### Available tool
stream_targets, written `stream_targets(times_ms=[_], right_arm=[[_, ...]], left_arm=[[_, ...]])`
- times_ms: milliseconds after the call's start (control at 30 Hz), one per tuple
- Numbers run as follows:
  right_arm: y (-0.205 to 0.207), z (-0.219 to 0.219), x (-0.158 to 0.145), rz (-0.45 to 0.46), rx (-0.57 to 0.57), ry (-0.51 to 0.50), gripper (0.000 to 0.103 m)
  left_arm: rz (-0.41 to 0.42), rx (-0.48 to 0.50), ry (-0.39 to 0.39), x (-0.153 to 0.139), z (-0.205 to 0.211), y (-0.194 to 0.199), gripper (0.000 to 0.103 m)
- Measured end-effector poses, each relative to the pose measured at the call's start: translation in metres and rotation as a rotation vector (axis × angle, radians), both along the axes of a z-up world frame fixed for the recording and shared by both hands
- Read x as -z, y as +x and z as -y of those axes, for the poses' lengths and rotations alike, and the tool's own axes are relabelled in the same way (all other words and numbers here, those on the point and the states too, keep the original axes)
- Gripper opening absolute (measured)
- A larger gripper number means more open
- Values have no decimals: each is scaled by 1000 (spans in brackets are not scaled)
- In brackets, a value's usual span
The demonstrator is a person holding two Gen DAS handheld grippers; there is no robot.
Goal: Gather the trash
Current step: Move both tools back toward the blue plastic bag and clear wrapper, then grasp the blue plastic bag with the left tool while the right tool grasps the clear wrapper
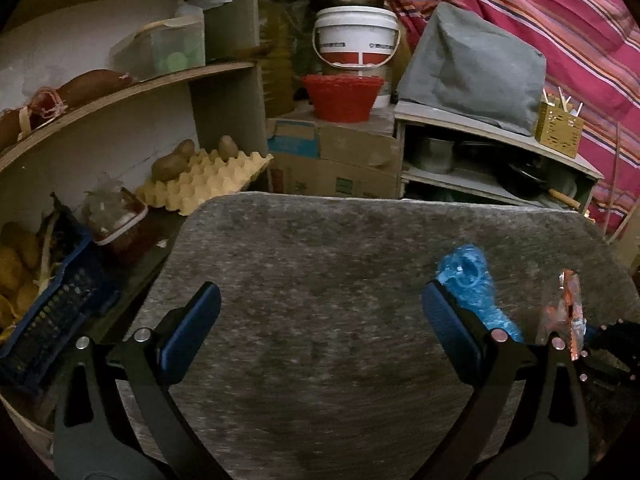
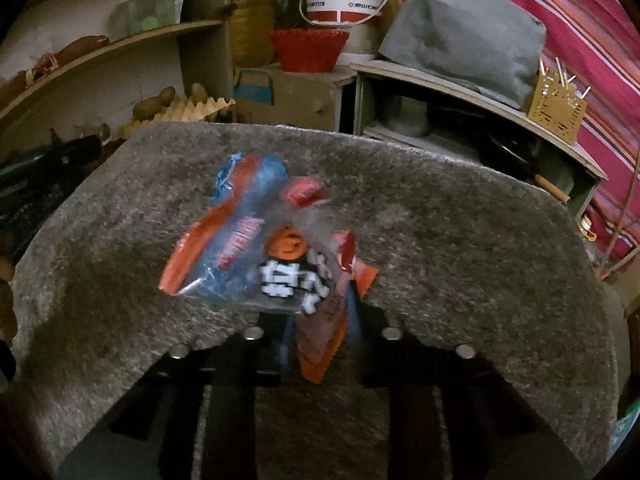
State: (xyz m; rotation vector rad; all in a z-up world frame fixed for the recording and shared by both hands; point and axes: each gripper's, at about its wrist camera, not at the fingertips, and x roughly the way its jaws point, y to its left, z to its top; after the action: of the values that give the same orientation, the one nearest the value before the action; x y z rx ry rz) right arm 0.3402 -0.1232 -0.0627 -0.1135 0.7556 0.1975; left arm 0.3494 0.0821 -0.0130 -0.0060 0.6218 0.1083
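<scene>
My left gripper is open and empty above a grey carpeted surface. A crumpled blue plastic bag lies on the surface just right of its right finger. My right gripper is shut on a clear and orange snack wrapper, held up over the grey surface; its fingertips are hidden behind the wrapper. The same wrapper shows at the right edge of the left wrist view. The blue bag shows behind the wrapper.
Left stand wooden shelves with an egg tray, potatoes and a blue crate. Behind are a cardboard box, red basket, white bucket and a low shelf with a grey cover.
</scene>
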Motion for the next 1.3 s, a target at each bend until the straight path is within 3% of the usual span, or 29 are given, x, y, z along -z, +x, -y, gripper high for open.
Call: stream_targets(times_ms=[67,200,567,667,733,833,1000,1100,1300], right_arm=[[-4,8,-3,10,11,5,15],[-27,41,-15,30,85,11,15],[-92,159,-36,66,330,-34,15],[-101,185,-36,61,366,-11,15],[-107,198,-36,58,380,-2,15],[-116,216,-39,66,398,18,15],[-129,233,-41,81,409,49,15],[-138,240,-43,87,416,57,15],[-162,271,-48,101,455,65,15]], left_arm=[[-5,12,-15,1,9,2,98],[-18,58,-36,5,38,8,98],[-154,120,40,51,115,41,97],[-210,118,67,68,121,50,85],[-236,128,66,73,121,52,63],[-244,148,43,74,120,51,40],[-246,139,-25,72,111,46,14],[-239,129,-52,68,108,41,10],[-181,137,8,46,121,19,10]])
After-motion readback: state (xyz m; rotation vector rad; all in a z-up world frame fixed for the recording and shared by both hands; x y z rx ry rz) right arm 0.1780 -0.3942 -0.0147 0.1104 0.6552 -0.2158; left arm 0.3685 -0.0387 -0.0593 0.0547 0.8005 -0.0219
